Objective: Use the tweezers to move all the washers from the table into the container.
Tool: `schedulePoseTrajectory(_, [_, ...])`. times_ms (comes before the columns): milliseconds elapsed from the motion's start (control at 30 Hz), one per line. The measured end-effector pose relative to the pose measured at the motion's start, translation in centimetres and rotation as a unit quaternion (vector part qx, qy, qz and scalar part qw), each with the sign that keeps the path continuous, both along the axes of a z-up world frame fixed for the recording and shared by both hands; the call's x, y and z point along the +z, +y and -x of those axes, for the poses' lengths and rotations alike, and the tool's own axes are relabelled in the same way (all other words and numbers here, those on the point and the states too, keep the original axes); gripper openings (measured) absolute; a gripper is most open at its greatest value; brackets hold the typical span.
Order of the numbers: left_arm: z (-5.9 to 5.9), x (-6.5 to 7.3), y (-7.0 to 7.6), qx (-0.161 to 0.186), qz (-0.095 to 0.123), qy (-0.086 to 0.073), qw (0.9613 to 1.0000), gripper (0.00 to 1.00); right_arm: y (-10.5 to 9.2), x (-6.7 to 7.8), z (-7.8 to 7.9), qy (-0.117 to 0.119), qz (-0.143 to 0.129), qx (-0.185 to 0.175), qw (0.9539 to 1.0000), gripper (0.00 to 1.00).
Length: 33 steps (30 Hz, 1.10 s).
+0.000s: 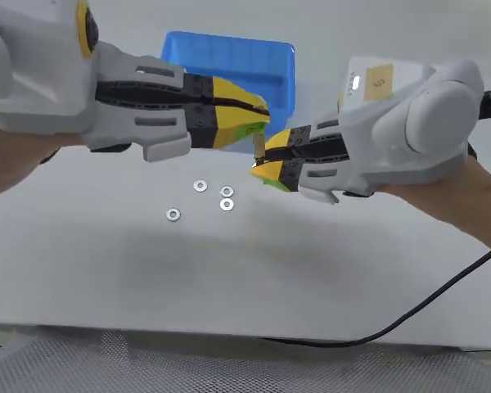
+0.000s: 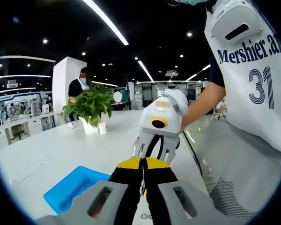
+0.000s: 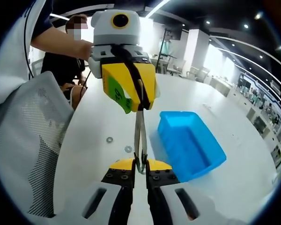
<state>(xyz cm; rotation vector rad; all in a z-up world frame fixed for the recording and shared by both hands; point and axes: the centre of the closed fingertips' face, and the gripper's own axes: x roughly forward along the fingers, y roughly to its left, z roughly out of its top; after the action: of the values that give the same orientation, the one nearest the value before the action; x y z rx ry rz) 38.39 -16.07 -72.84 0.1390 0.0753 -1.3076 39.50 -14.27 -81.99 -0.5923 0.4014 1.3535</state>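
Grey mesh [image 1: 229, 368]: lies along the nearest edge of the head view, below the table's rim
Black cable [image 1: 425, 307]: runs over the near right part of the table and off to the right
White table [image 1: 106, 270]: a bare stretch lies between the near rim and the washers
Washers [image 1: 226, 205]: four lie flat on the table, loosely grouped; two sit just beside each other, one a little left of them, one nearer and further left; all are outside the container, below and between the two grippers
Right gripper [image 1: 262, 168]: comes in from the right, above the table; its jaws are closed down on one end of the tweezers
Tweezers [image 3: 140, 140]: held off the table, spanning the short gap between the two grippers; the two arms stand slightly apart in the middle, with nothing between them
Left gripper [image 1: 262, 115]: comes in from the left, tips facing the right gripper's; its yellow jaws are pressed together on the other end of the tweezers
Blue container [image 1: 229, 65]: stands on the table beyond the grippers, well apart from the washers; I cannot tell what is inside
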Motion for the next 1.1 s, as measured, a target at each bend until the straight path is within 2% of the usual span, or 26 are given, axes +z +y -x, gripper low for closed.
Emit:
schedulePoseTrajectory(233, [-1.1, 2.1, 0.0, -0.004, -0.011, -0.040, 0.9991, 0.04, 0.4, 2.0, -1.6, -0.028, -0.004, -0.002, 0.9996, 0.10])
schedulePoseTrajectory(467, [-2.4, 3.5, 0.2, -0.003, -0.015, -0.061, 0.9980, 0.04, 0.8, 3.7, -3.5, -0.055, -0.010, -0.010, 0.9984, 0.10])
schedulePoseTrajectory(667, [-4.3, 4.0, 0.6, 0.003, -0.021, -0.076, 0.9969, 0.04, 1.3, 4.3, -5.7, -0.066, -0.017, -0.019, 0.9975, 0.10])
schedulePoseTrajectory(733, [-5.1, 3.7, 0.8, 0.006, -0.025, -0.079, 0.9965, 0.04, 1.4, 4.1, -6.6, -0.070, -0.016, -0.025, 0.9971, 0.10])
schedulePoseTrajectory(833, [-6.6, 3.0, 1.0, 0.016, -0.026, -0.075, 0.9967, 0.04, 1.6, 3.2, -8.4, -0.065, -0.015, -0.032, 0.9972, 0.10])
schedulePoseTrajectory(933, [-7.9, 1.8, 1.1, 0.022, -0.028, -0.066, 0.9972, 0.04, 1.7, 2.0, -9.5, -0.058, -0.009, -0.035, 0.9977, 0.10])
schedulePoseTrajectory(967, [-8.5, 1.2, 1.1, 0.024, -0.031, -0.061, 0.9974, 0.04, 1.7, 1.1, -10.3, -0.053, -0.004, -0.036, 0.9980, 0.10])
schedulePoseTrajectory(1100, [-9.8, -0.4, 1.0, 0.028, -0.029, -0.044, 0.9982, 0.04, 1.7, -0.5, -10.8, -0.043, 0.008, -0.037, 0.9983, 0.10])
